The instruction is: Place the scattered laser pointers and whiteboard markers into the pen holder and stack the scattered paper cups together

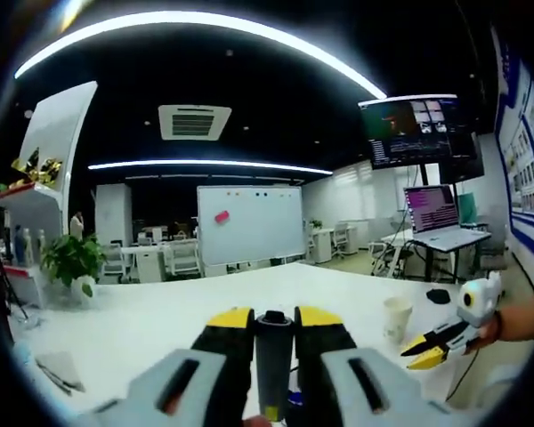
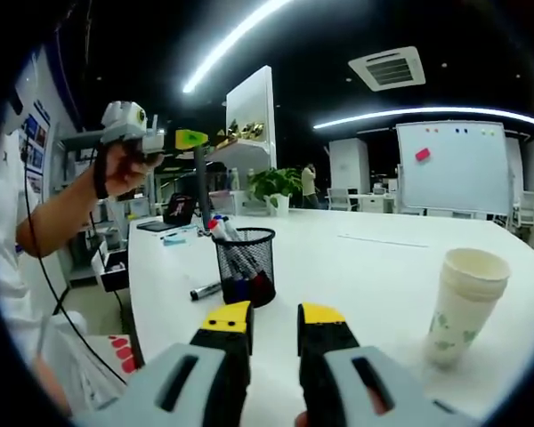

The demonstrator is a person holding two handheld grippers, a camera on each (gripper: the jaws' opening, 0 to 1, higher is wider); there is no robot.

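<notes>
- in the left gripper view, my left gripper [image 1: 273, 325] with its yellow-tipped black jaws is clenched on a dark grey cylindrical marker [image 1: 272, 360], which stands upright between the jaws above the white table [image 1: 142, 316].
- further right on that table stands a white paper cup [image 1: 396, 318], and just beside it my right gripper [image 1: 432, 345] comes in from the right edge, held in my hand [image 1: 491, 329].
- behind, a whiteboard [image 1: 249, 222] carries a pink patch; a wall screen [image 1: 416, 131] and a laptop [image 1: 438, 213] show text too small for me to read.
- in the right gripper view, at the left, my left gripper [image 2: 189, 140] is raised well above the table [image 2: 374, 258] with the dark marker [image 2: 201, 189] hanging down from its jaws, above the holder.
- the black mesh pen holder [image 2: 246, 265] stands on the table with several markers upright in it; one dark marker lies on the table [image 2: 205, 290] just left of its base.
- my right gripper [image 2: 274, 331] is released, its jaws parted with nothing between them, near the holder.
- at the right a stack of white paper cups with a faint green print [image 2: 463, 304] stands upright; i cannot read the print.
</notes>
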